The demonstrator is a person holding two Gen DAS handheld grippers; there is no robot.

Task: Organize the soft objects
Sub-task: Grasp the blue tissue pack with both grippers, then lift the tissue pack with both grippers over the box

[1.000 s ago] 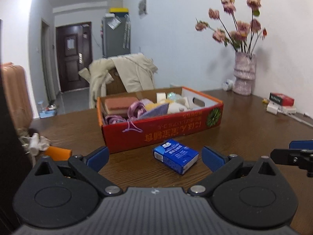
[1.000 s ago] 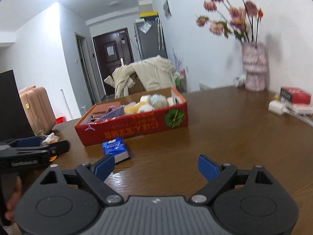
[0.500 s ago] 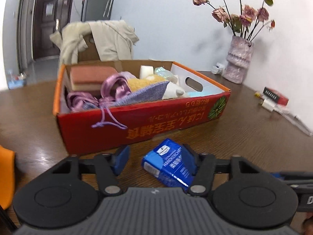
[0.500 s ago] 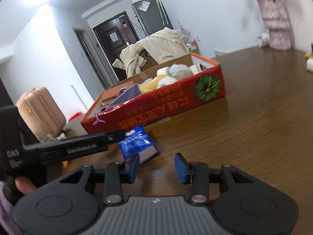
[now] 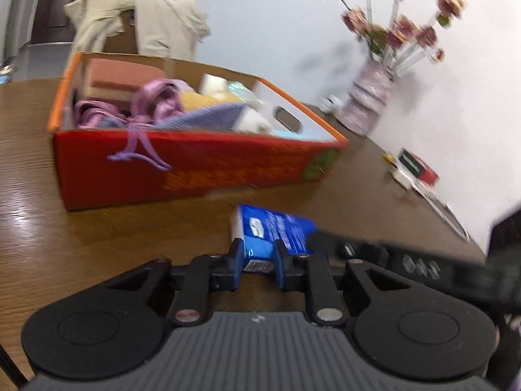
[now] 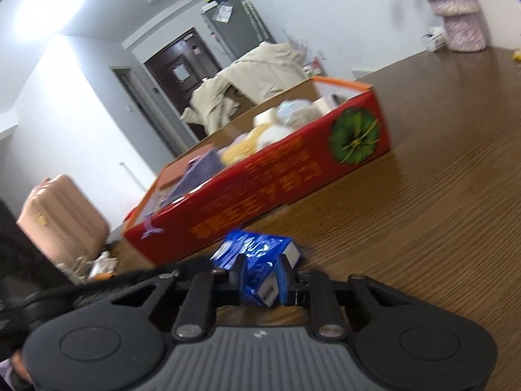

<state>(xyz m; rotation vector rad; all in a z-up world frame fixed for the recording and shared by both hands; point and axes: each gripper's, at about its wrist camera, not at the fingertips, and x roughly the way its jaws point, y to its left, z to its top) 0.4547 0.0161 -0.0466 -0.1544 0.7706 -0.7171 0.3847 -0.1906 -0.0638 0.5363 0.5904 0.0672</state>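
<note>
Pinching the blue tissue pack point(image 5: 276, 231) from 2 ends, my left tool point(image 5: 259, 262) and right tool point(image 6: 262, 282) are nearly closed on it, jaws having just been closing; it lies on the worktop point(image 5: 97, 244) just before the red box point(image 5: 195, 163), and I am judging it ready for lifting in.

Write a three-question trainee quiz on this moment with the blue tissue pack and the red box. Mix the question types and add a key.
1. True or false: the blue tissue pack already lies inside the red box.
2. Which grippers are clamped on the pack? A) left only B) right only C) both
3. Fill in: a purple ____ hangs over the box's front wall.

Key
1. False. The pack is on the wooden table, in front of the box.
2. C. The left gripper and the right gripper have just been closing, and each now pinches one end of the pack.
3. Drawstring, from the purple pouch in the box.
</note>
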